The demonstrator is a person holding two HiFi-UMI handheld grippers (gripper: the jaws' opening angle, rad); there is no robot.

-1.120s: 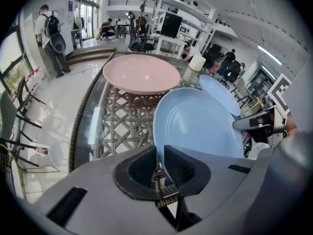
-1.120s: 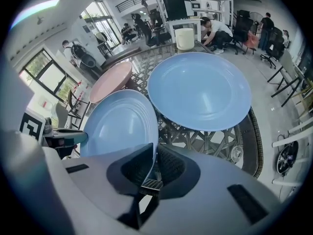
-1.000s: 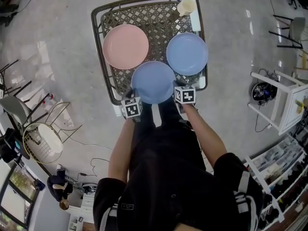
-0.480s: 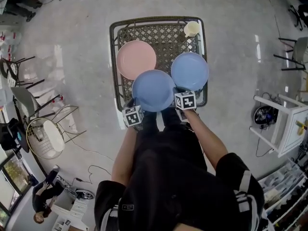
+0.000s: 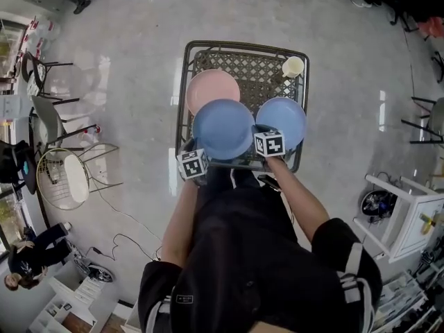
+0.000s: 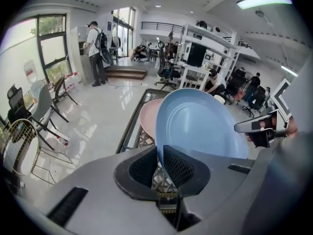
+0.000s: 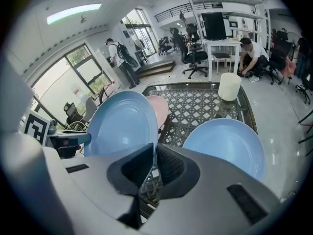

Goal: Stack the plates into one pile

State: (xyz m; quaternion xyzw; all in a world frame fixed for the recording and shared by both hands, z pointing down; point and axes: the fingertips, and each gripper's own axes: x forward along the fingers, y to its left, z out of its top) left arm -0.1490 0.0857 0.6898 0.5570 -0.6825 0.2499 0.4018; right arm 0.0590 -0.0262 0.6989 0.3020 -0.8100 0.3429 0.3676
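My left claw (image 6: 160, 153) is closing on the near rim of the blue plate (image 5: 223, 128), my right claw (image 7: 154, 153) pinching that rim too. The plate hangs tilted by the table's (image 5: 243, 45) near edge. With such thin edge grips it could slip, clattering onto the pink plate (image 5: 211, 89) beyond.

Setting: open-plan office or lab workspace, indoors. Evidence: glossy pale floor (image 5: 125, 47); wheeled office chairs (image 6: 168, 72); white desk (image 7: 222, 45) under a large monitor (image 7: 215, 26); tall windows (image 6: 49, 45); white shelving (image 6: 208, 33); strip ceiling light (image 6: 264, 0); several people (image 6: 95, 48) about.
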